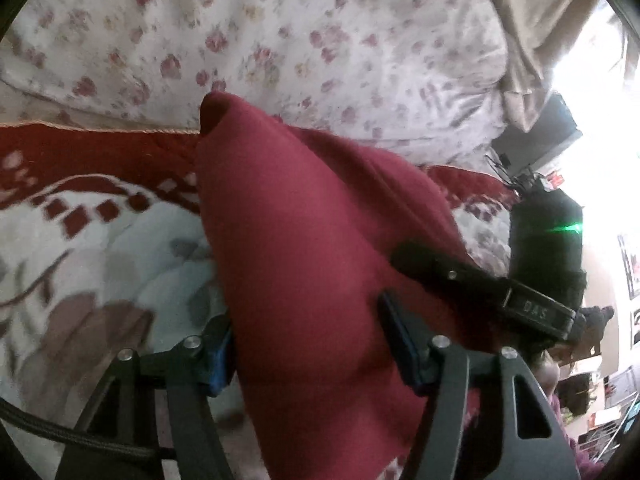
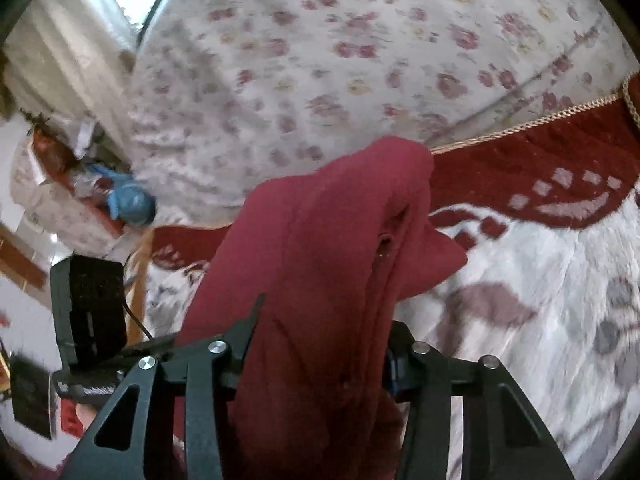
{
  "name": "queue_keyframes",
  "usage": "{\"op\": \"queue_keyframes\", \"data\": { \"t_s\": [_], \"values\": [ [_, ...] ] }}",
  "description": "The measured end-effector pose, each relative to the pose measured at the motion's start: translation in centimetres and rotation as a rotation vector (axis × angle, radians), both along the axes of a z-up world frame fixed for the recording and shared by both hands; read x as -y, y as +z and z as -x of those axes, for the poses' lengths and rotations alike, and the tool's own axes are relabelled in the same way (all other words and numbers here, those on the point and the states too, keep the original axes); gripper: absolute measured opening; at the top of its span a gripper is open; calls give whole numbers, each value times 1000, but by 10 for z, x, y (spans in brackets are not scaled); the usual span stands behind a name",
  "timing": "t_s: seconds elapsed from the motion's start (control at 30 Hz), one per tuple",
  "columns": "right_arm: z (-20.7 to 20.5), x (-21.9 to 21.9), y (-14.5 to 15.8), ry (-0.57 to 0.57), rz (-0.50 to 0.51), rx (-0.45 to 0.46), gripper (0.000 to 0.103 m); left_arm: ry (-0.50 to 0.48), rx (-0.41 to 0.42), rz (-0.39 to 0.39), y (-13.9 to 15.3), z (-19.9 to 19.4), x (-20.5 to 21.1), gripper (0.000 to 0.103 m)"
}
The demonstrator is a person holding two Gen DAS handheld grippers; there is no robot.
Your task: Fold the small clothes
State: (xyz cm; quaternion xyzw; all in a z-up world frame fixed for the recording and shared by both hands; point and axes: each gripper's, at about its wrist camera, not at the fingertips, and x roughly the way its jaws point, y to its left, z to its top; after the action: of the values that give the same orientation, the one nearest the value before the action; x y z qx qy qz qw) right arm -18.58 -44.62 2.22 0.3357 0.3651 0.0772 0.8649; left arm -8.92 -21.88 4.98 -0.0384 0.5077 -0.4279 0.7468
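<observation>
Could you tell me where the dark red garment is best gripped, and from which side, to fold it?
Grip the dark red garment along its near edge, one gripper per side, coming from the near side over the patterned blanket. It hangs in a bunched cone, so spread corners would probably flatten it. The left gripper and right gripper already straddle that edge; whether they pinch is unclear.

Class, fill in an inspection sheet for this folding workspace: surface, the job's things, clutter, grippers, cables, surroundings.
Surface: red-and-white patterned blanket beside a floral sheet.
Job's things: one maroon garment, lifted and draped.
Clutter: blue item off the bed's edge.
Grippers: left gripper and right gripper each have the garment between their jaws; whether they pinch it is unclear.
Cables: braided cable.
Surroundings: curtain, bright window.
</observation>
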Motion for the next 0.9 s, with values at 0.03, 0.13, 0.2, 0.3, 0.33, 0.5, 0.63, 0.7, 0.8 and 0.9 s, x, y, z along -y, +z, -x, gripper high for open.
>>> {"op": "queue_keyframes", "data": {
  "t_s": [0.03,0.13,0.2,0.3,0.33,0.5,0.63,0.7,0.8,0.9],
  "values": [
    [5,-6,4,16,-5,3,52,4,9,-5,5,7,-9,63],
    [21,-32,11,64,-23,10,53,29,16,-38,9,31,-36,63],
    [28,-48,5,87,-10,-6,57,51,12,-86,-2,45,-48,64],
    [27,-69,-20,105,56,-127,63,100,-15,-179,-33,54,-64,65],
    [29,-72,-27,100,92,-166,69,124,-8,-176,-38,57,-72,72],
    [70,-73,12,77,214,-66,72,235,115,-165,-15,68,-100,86],
    [86,-101,53,191,323,59,72,266,234,-225,-9,72,-94,88],
    [87,-124,58,296,394,89,72,270,249,-243,-12,71,-90,88],
    [78,-142,41,360,513,49,72,278,251,-236,-21,70,-88,90],
    [64,-133,5,346,569,-45,71,295,242,-220,-26,68,-86,96]
  ]
}}
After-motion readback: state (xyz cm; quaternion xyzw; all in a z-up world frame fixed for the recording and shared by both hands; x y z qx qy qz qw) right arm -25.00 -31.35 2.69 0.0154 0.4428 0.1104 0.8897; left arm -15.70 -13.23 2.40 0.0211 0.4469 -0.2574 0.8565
